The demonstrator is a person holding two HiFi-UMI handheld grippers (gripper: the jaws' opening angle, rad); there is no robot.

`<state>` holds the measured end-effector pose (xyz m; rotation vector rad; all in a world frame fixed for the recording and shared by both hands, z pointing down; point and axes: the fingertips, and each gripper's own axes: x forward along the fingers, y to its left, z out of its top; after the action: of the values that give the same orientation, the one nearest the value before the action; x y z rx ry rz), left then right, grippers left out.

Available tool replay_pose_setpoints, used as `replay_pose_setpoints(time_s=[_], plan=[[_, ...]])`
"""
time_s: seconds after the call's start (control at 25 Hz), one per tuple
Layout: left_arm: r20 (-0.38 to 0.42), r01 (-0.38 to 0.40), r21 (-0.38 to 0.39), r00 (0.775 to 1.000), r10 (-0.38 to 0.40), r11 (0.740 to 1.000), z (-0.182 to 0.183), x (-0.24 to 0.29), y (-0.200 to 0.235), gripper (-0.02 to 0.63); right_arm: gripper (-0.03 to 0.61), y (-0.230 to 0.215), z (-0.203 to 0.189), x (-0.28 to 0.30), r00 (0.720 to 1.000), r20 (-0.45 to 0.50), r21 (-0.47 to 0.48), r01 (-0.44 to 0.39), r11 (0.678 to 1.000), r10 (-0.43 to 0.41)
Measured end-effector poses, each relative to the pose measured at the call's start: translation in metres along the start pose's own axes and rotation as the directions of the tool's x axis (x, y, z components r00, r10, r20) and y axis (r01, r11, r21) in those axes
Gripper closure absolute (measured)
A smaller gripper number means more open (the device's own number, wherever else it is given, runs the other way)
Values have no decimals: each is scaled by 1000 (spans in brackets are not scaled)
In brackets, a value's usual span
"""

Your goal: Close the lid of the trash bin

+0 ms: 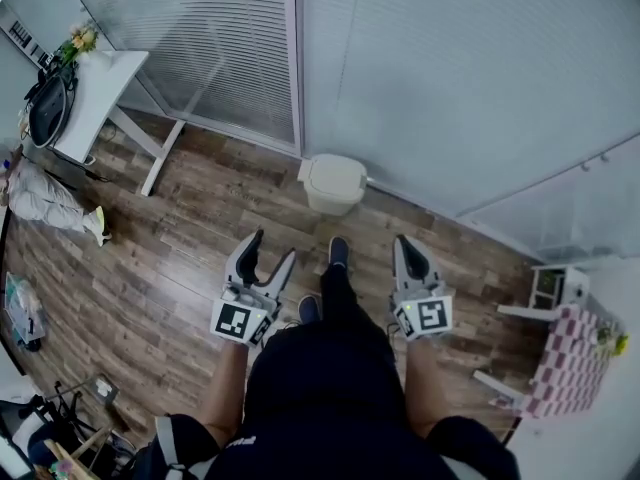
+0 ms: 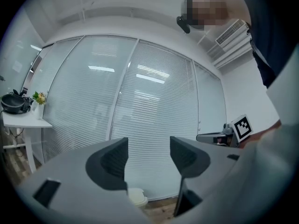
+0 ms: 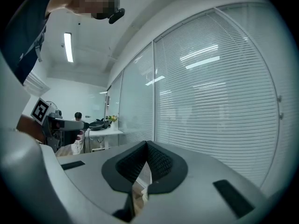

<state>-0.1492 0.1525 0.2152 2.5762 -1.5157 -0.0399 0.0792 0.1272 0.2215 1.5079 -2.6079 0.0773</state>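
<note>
The trash bin (image 1: 333, 183) is a small cream tub with rounded corners. It stands just above the middle of the head view, on the wood floor (image 1: 190, 238), right against the foot of the wall of white blinds (image 1: 450, 78). From above, its lid looks to lie flat on the body. Both grippers sit well below the bin in that frame, apart from it, on either side of the person's dark legs. The left gripper (image 1: 272, 248) has its jaws spread wide with nothing between them. The right gripper (image 1: 408, 248) has its jaws together and holds nothing. The left gripper view (image 2: 148, 155) confirms the open gap and shows only the bin's top edge (image 2: 137, 197), low in the frame under the left jaw, with blinds behind. The right gripper view (image 3: 145, 164) shows the ribbed pads meeting at their tips. The bin cannot be made out there, but a seated person (image 3: 78, 117) far off at the left and a ceiling light (image 3: 68, 46) appear only in this view. Only the head view shows the pink checked cloth (image 1: 565, 358) at lower right. The white table (image 1: 100, 88) at its upper left carries a black pan (image 1: 48, 108) and flowers (image 1: 78, 40).
</note>
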Motion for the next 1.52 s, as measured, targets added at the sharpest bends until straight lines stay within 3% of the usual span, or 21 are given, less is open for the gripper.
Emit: replay_pose_setpoints(time_s=[0.32,0.48,0.84,0.88,0.92,0.96,1.04,1.36,1.52], plan=[[-2,6,-16,1000,-6,1000,-3,-18,-12,341,574,0,-1,-21,1000,20,-33,11,999,-11],[39,2,-58,999,0,998,9,-24,-13,341,575,8,-4,-30,1000,-3,-90,8,996,-8],[22,12,12,1000,-12,1000,11,-21,-27,344,574,21,8,-28,999,30,-97,-35,995,38],[15,7,24,1000,-7,1000,10,-21,-28,350,575,20,11,-30,999,38,-79,-34,996,37],[8,1,32,1000,-1,999,9,-21,-29,428,574,18,12,-32,999,40,-55,-34,998,36],[0,-1,32,1000,1,999,8,-21,-30,546,574,15,12,-34,999,40,-31,-35,999,36],[-11,2,19,1000,-1,1000,6,-21,-32,605,574,9,9,-37,999,42,-13,-31,999,31],[12,-9,16,1000,9,1000,6,-29,-32,606,575,19,3,-46,997,0,-74,-77,994,77],[12,3,10,1000,-3,1000,6,-34,-35,606,575,25,-1,-49,998,-28,-95,-63,994,61]])
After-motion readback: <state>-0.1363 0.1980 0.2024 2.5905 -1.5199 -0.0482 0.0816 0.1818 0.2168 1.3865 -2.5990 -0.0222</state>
